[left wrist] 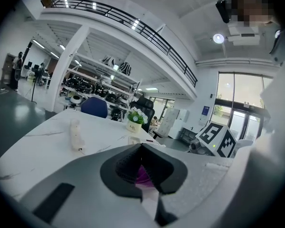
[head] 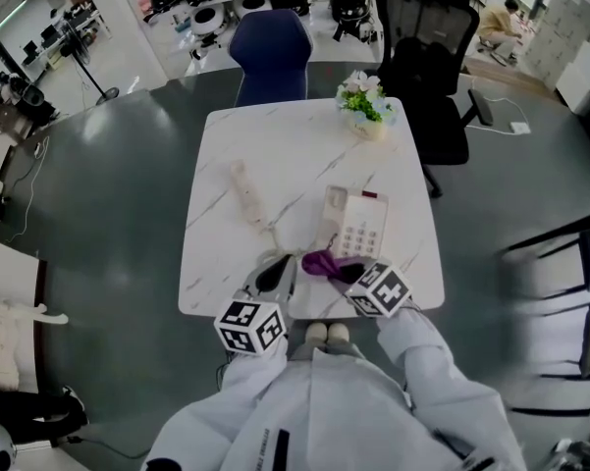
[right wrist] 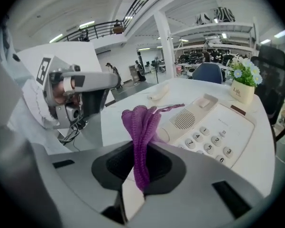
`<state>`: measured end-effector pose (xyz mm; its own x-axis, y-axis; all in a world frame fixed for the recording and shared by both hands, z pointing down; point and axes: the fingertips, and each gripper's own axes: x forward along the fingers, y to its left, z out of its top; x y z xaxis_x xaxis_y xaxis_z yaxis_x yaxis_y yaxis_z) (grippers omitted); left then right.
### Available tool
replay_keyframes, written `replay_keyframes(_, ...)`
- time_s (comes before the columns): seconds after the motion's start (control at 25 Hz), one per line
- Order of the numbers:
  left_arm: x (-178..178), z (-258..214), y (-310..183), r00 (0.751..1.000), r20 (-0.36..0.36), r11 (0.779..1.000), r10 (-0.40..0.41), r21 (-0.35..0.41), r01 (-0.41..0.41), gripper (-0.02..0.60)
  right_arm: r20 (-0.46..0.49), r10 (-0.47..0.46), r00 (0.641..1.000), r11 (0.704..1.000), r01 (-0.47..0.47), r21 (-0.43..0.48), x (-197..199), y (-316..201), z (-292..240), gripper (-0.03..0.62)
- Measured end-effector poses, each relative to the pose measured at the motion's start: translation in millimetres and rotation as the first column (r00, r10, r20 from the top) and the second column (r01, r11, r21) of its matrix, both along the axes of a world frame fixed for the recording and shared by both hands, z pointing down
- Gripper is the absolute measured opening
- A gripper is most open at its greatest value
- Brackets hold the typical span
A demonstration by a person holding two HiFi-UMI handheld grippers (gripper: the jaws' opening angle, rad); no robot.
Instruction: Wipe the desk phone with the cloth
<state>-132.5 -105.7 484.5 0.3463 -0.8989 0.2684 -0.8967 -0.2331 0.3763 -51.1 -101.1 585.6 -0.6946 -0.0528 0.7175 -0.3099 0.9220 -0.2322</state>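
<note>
Right gripper (head: 346, 271), clenched on purple cloth (right wrist: 141, 127) bunched upright near the white table's (head: 236, 135) 6 o'clock edge; left gripper (head: 280, 271), at the cloth's 9 o'clock, closed on a purple fold; desk phone (head: 356, 224) at 1 o'clock, power strip (head: 245, 192) at 11, flower pot (head: 365, 106) at 12.

From high above the person, the head camera looks steeply down on the whole worktop (head: 275, 145) and the floor around it, with the left gripper (head: 278, 271) and right gripper (head: 346, 271) at the near edge. Each gripper camera sits low, close behind its own fingers, facing out across the worktop. The left one tilts up toward far shelves and ceiling, and the right one looks over the desk phone (right wrist: 213, 127) just ahead. All three views share the flower pot (head: 365, 116) and power strip (head: 247, 192). The purple cloth (right wrist: 142, 132) shows close up in both gripper views.
</note>
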Motion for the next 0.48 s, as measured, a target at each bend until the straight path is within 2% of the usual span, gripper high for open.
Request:
replay_keyframes(0.12, -2, -8, -2, 1.000, 0.014, 1.000, -0.003, 0.027, 0.003, -0.003, 0.092, 0.060, 0.994, 0.998, -0.058, -0.026, 4, -8, -18, 0.041)
replay_keyframes(0.24, -3, -17, -6, 1.000, 0.021, 0.999, -0.006, 0.053, 0.005, -0.002, 0.197, 0.128, 0.972, 0.991, -0.120, -0.054, 8, -17, -40, 0.041)
replay_keyframes(0.36, -6, -29, -10, 1.000, 0.020, 0.997, -0.012, 0.078, 0.011, -0.003, 0.283, 0.184, 0.941, 0.983, -0.175, -0.055, 13, -26, -58, 0.041)
replay_keyframes(0.48, -10, -43, -13, 0.999, 0.034, 0.994, -0.017, 0.112, 0.013, -0.003, 0.387, 0.236, 0.891, 0.970, -0.238, -0.043, 19, -35, -81, 0.041)
